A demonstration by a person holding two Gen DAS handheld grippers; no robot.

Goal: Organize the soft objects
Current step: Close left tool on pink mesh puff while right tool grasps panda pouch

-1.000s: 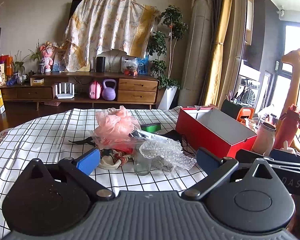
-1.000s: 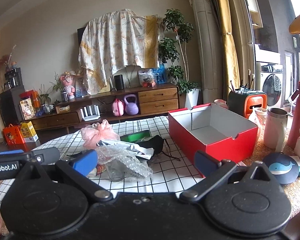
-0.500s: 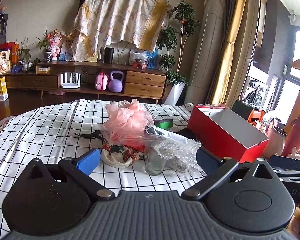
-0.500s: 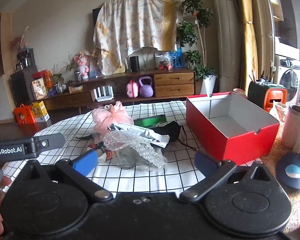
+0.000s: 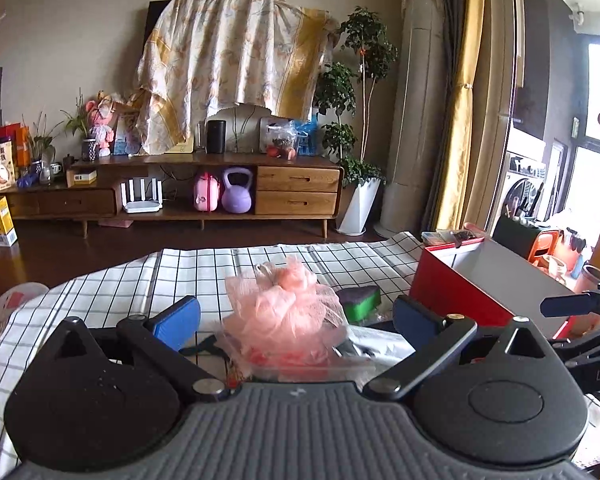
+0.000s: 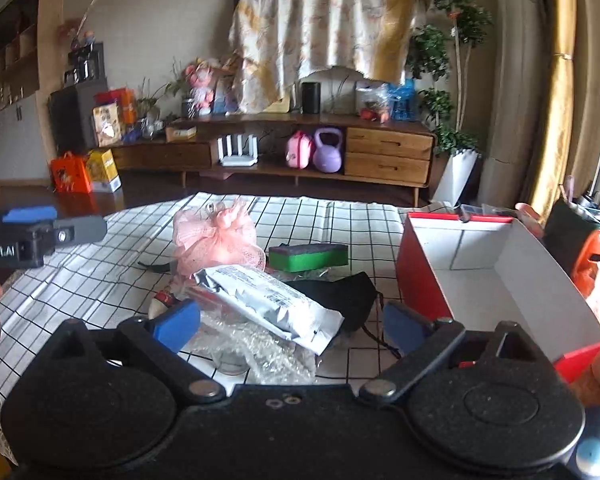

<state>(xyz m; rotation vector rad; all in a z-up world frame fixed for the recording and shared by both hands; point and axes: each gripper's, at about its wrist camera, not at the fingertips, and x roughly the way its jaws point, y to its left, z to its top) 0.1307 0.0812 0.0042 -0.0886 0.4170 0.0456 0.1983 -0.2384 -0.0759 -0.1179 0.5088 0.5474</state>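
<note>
On the checked tablecloth (image 6: 340, 216) lies a heap of things. In the left wrist view a pink mesh puff (image 5: 288, 308) sits between the wide-apart fingers of my left gripper (image 5: 296, 318), which is open and not touching it. My right gripper (image 6: 292, 326) has its jaws closing a little. They still stand wide, with a silver foil packet (image 6: 268, 300) and bubble wrap (image 6: 252, 352) between them and neither pad pressing. A black mask (image 6: 340, 296), a green sponge (image 6: 308, 256) and the puff (image 6: 216, 240) lie beyond. An open red box (image 6: 480, 280) stands to the right.
A glass (image 6: 228, 364) stands under the bubble wrap. An orange holder (image 6: 596, 256) is behind the box. The left gripper's finger (image 6: 32, 232) shows at the left edge of the right wrist view. A wooden cabinet (image 6: 300, 152) lines the far wall.
Both grippers have moved forward to the heap, which now fills the space between their fingers. The right gripper has also rolled and its jaws have narrowed slightly.
</note>
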